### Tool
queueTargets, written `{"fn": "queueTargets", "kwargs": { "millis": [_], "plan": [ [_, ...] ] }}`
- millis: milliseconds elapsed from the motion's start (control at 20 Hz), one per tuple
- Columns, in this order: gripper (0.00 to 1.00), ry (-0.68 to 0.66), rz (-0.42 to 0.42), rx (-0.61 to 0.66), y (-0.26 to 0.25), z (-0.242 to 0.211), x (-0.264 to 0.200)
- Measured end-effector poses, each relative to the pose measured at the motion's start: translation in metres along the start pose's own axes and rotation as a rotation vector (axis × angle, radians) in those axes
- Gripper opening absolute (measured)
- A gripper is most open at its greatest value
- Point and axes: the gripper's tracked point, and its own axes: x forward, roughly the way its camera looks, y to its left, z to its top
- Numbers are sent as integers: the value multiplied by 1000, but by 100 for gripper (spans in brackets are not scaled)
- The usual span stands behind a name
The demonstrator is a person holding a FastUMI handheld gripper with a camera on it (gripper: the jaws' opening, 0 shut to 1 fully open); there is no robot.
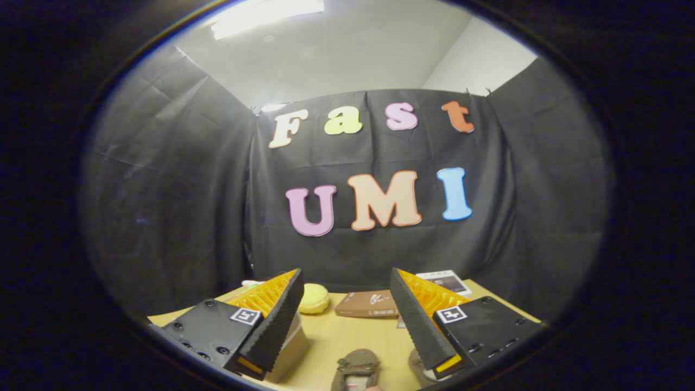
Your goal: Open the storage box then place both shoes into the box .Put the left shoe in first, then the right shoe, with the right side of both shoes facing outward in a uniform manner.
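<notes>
We see one brownish shoe [358, 368] lying on the wooden table [353, 336], low between the two fingers and just short of their tips. A second shoe [419, 365] sits at about three o'clock from it, partly hidden behind the right finger. At nine o'clock from the first shoe, a pale box-like thing [290, 347] shows beside the left finger; we cannot tell whether it is the storage box, or whether it is open. Our gripper [347, 285] hangs above the table with its fingers spread wide, holding nothing. Beyond the tips, toward twelve o'clock, lie a flat brown box [365, 304], a round yellow object [314, 298] at its nine o'clock, and a printed sheet [444, 282] toward two o'clock, near the black cloth wall [163, 217].
</notes>
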Motion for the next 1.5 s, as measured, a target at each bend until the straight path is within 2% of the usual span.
{"fn": "queueTargets", "kwargs": {
  "millis": [250, 400, 700, 1100, 1300, 1500],
  "plan": [
    [100, 136, 123, 117, 27, -46, 10],
    [99, 247, 172, 254, 42, -77, 13],
    [99, 426, 233, 547, 65, -127, 15],
    [99, 639, 352, 842, 107, -177, 8],
    [100, 719, 392, 960, 125, -194, 6],
    [100, 754, 393, 1015, 128, -211, 11]
  ]
}}
